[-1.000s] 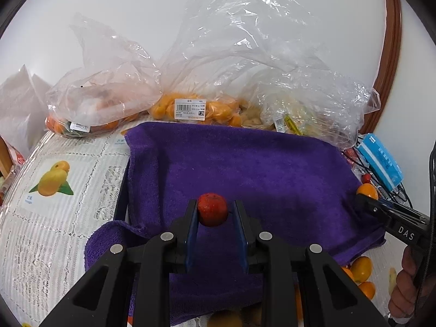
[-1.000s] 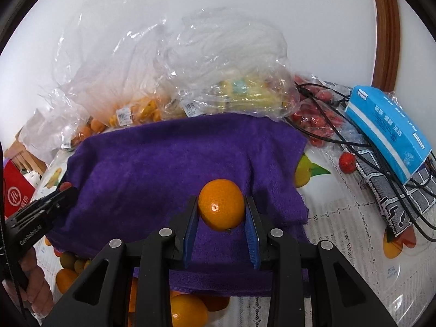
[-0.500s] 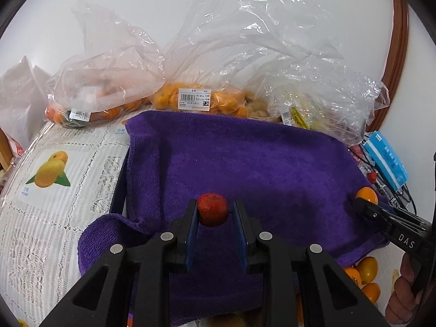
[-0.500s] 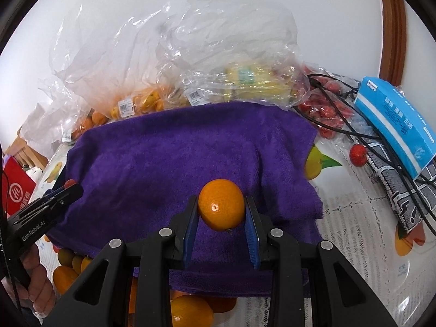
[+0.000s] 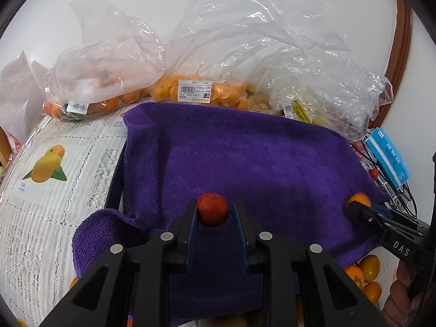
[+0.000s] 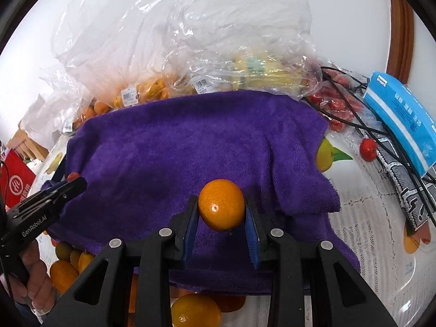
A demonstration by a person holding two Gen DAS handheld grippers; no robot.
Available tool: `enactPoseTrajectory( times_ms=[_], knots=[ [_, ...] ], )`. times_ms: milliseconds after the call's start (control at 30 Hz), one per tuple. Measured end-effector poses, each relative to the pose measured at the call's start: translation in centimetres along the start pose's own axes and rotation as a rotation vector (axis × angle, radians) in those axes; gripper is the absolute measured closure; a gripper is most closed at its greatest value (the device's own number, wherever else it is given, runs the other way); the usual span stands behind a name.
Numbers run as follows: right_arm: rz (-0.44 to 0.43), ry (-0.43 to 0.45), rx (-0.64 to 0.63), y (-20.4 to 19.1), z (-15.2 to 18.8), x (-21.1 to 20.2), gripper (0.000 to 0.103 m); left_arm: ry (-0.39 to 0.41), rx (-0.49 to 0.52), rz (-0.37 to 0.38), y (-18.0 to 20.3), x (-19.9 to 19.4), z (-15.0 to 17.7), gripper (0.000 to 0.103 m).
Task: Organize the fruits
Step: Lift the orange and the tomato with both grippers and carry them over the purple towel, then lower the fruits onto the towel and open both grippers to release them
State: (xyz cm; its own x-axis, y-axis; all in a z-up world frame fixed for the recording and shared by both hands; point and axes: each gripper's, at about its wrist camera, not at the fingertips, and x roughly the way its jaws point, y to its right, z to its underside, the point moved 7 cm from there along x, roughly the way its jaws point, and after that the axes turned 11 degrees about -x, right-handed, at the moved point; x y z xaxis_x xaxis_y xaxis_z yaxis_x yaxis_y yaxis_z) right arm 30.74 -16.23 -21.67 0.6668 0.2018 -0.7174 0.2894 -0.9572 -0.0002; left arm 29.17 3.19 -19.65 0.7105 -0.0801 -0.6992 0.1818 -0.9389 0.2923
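Now, left gripper [image 5: 213, 214]: clamping a red fruit [image 5: 212, 209] over the towel [image 5: 259, 163].
Right gripper [image 6: 221, 214]: clamping an orange [image 6: 221, 208] above the towel's near edge.

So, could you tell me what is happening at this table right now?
A person is sorting fruit with a handheld gripper in each hand. The left gripper is shut on a small red fruit, and the right gripper is shut on an orange. Both are held above a purple towel spread over the table. Clear bags of fruit sit behind the towel, and loose oranges lie at its near edge.
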Motion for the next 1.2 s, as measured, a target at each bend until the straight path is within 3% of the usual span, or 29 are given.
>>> enactPoseTrajectory(
  times_ms=[233, 333, 467, 533, 833, 1033, 1200],
  knots=[
    [0.004, 0.001, -0.009, -0.1, 0.0, -0.1, 0.07, -0.013, 0.012, -0.009, 0.2, 0.1, 0.2, 0.078],
    [-0.01, 0.013, -0.006, -0.1, -0.2, -0.3, 0.07, 0.006, 0.034, -0.034, 0.4, 0.0, 0.0, 0.062],
    [-0.01, 0.034, 0.002, 0.1, -0.5, -0.9, 0.06, 0.024, 0.028, -0.02, 0.5, -0.4, -0.3, 0.056],
    [-0.006, 0.048, 0.007, 0.3, -0.7, -1.2, 0.059, 0.03, 0.021, -0.013, 0.4, -0.6, -0.5, 0.053],
    [0.004, 0.08, 0.007, 0.2, -1.0, -2.0, 0.059, 0.08, 0.023, -0.021, 0.3, -1.6, -0.7, 0.053],
    [0.06, 0.081, -0.055, -0.3, -1.1, -2.2, 0.059, 0.106, 0.024, -0.028, 0.3, -1.8, -0.8, 0.053],
    [0.062, 0.094, -0.063, -0.5, -1.1, -2.6, 0.053, 0.116, 0.03, -0.025, 0.5, -1.9, -0.8, 0.053]
  ],
)
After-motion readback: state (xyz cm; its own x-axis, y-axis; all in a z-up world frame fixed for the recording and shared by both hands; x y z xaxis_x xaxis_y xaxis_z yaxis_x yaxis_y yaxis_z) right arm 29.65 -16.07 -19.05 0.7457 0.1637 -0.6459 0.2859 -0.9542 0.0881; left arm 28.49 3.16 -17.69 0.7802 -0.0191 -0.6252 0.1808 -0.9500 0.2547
